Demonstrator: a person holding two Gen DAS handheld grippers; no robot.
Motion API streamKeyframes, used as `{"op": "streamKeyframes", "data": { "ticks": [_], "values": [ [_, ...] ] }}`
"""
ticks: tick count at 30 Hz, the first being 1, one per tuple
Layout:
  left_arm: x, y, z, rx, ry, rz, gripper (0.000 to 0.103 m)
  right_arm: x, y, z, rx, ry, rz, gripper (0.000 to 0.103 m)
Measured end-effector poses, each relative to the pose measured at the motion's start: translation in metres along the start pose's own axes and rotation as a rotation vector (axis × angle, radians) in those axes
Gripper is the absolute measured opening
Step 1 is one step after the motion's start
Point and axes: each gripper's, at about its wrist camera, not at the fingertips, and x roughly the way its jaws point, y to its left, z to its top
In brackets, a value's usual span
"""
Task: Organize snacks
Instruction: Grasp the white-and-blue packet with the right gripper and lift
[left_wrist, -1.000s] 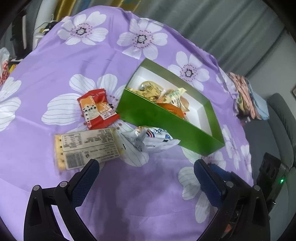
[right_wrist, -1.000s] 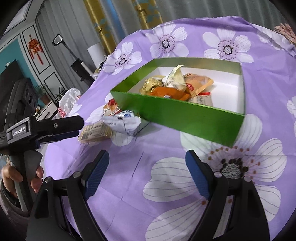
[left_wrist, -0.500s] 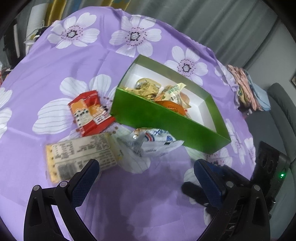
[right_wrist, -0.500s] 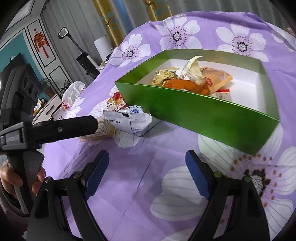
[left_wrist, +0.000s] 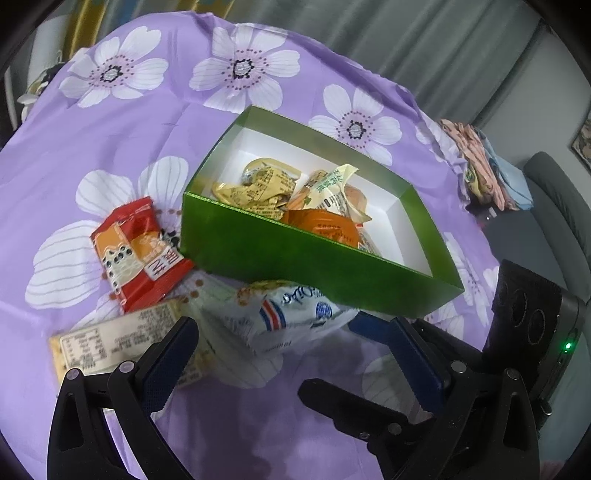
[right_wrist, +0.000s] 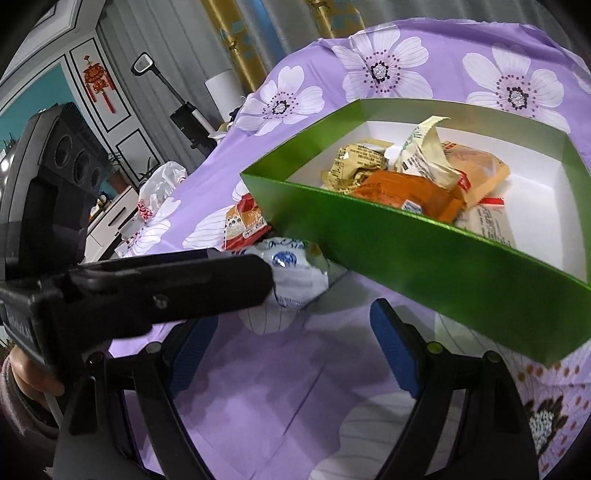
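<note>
A green box (left_wrist: 258, 254) (right_wrist: 424, 258) with a white inside holds several wrapped snacks. On the purple flowered cloth in front of it lie a white and blue snack bag (left_wrist: 280, 317) (right_wrist: 291, 273), a red and orange packet (left_wrist: 140, 251) (right_wrist: 243, 221), and a flat cracker pack (left_wrist: 114, 343) with its label up. My left gripper (left_wrist: 291, 350) is open, its fingers on either side of the white bag, just short of it. My right gripper (right_wrist: 295, 347) is open and empty, low over the cloth beside the box, close to the left gripper.
The table has a purple cloth with white flowers (left_wrist: 240, 70). A grey sofa (left_wrist: 554, 206) with folded fabric stands past the table's right edge. In the right wrist view, a white cabinet (right_wrist: 110, 221), a plastic bag (right_wrist: 159, 184) and a stand are left of the table.
Both grippers have moved forward and lower toward the snacks in front of the box. The left gripper now straddles the white bag's near side. The right gripper has come beside the left one.
</note>
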Motion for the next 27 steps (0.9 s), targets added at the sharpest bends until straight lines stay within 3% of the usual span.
{"op": "streamKeyframes", "data": {
  "ticks": [5, 7, 9, 12, 15, 21, 27],
  "values": [
    [0.005, 0.003, 0.002, -0.005, 0.002, -0.008, 0.101, 0.006, -0.001, 0.006, -0.005, 0.002, 0.015, 0.085],
    [0.005, 0.004, 0.002, -0.009, 0.001, -0.010, 0.095, 0.010, 0.002, 0.009, -0.017, 0.009, 0.021, 0.082],
    [0.007, 0.005, 0.004, -0.018, 0.008, -0.024, 0.088, 0.013, 0.003, 0.010, -0.027, 0.018, 0.031, 0.076],
    [0.010, 0.006, 0.004, -0.025, 0.014, -0.036, 0.085, 0.018, 0.005, 0.012, -0.041, 0.029, 0.043, 0.067],
    [0.010, 0.008, 0.005, -0.038, 0.016, -0.053, 0.069, 0.020, 0.007, 0.014, -0.045, 0.031, 0.055, 0.058],
    [0.012, 0.014, 0.004, -0.071, 0.024, -0.076, 0.065, 0.023, 0.010, 0.015, -0.059, 0.043, 0.071, 0.045],
    [0.010, 0.016, 0.005, -0.068, 0.018, -0.093, 0.058, 0.024, 0.012, 0.016, -0.070, 0.044, 0.075, 0.038]
  ]
}}
